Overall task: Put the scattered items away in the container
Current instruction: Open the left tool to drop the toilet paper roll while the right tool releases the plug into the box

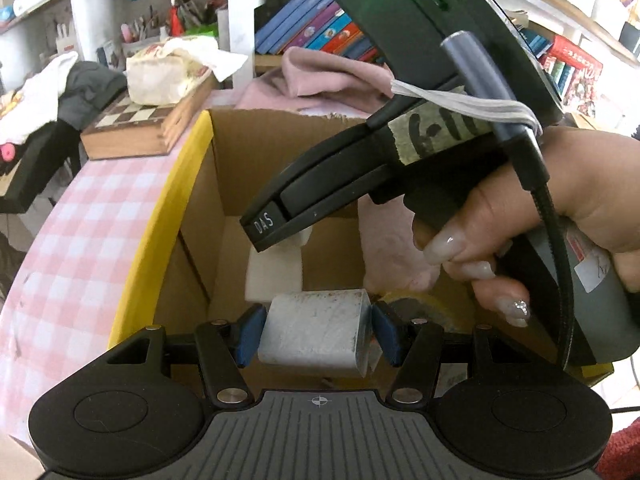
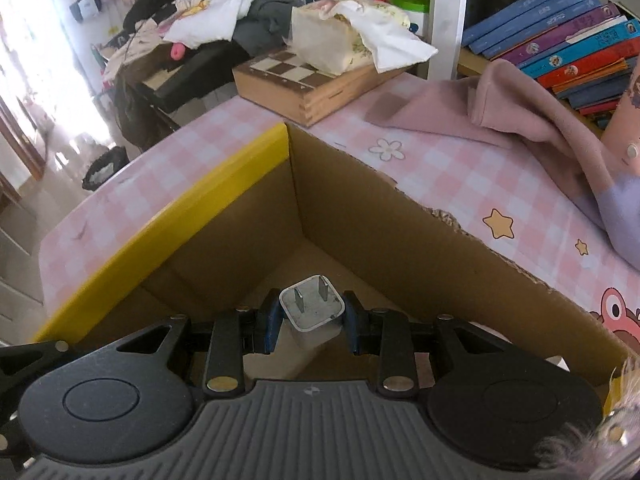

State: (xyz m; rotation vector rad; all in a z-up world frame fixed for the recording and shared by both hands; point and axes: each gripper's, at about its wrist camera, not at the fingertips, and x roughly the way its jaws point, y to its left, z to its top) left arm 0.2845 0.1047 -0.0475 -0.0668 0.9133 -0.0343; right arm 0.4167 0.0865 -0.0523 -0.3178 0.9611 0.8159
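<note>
My left gripper (image 1: 316, 334) is shut on a grey-white rectangular block (image 1: 316, 332) and holds it over the open cardboard box (image 1: 200, 208) with a yellow edge. The right hand-held gripper (image 1: 276, 232) reaches into the box from the upper right, over a white item (image 1: 274, 276) on the box floor. In the right wrist view my right gripper (image 2: 310, 322) is shut on a white plug charger (image 2: 310, 312), prongs facing forward, held inside the box (image 2: 224, 184) near its far corner.
The box sits on a pink checked tablecloth (image 2: 432, 168). A wooden chess box (image 2: 304, 84) with a paper bag on it stands behind. Pink clothing (image 2: 520, 116) lies at the right. Books (image 2: 560, 40) fill the shelf behind.
</note>
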